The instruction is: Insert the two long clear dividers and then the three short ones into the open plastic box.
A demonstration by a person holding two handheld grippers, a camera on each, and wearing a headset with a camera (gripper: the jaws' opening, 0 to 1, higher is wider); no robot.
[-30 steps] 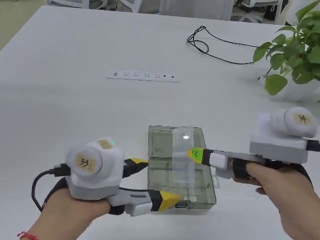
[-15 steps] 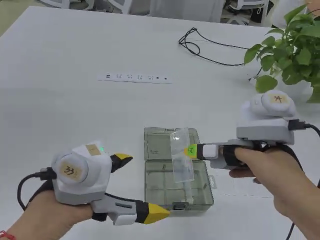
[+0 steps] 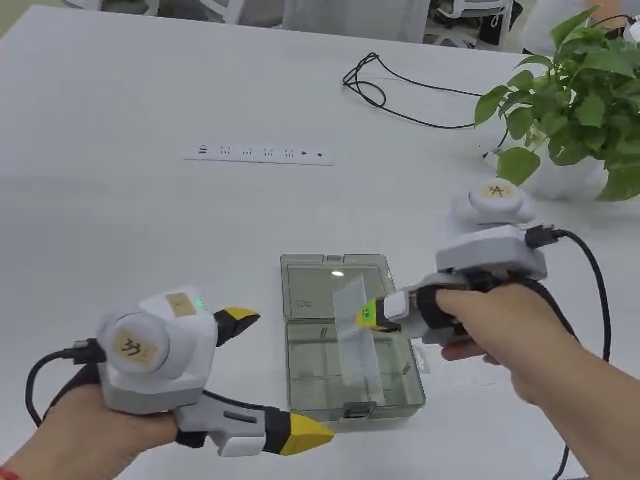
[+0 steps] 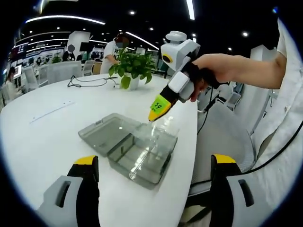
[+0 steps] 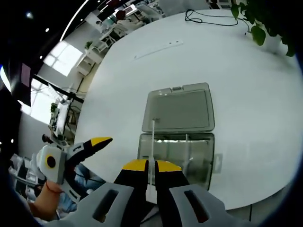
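Clear plastic divider strip [image 3: 352, 335] hangs clamped in the right hand-held gripper [image 5: 147, 164], just ahead of its jaws and over the base of the open smoky-grey plastic box [image 3: 296, 372] on the white surface [image 3: 150, 220]. Its long axis runs from the box's near wall toward the hinged lid [image 3: 330, 285], tilted; whether its lower edge touches the base I cannot tell. Left hand-held gripper [image 3: 275, 375], jaws apart and empty, hovers beside the box's left wall, farther from the strip.
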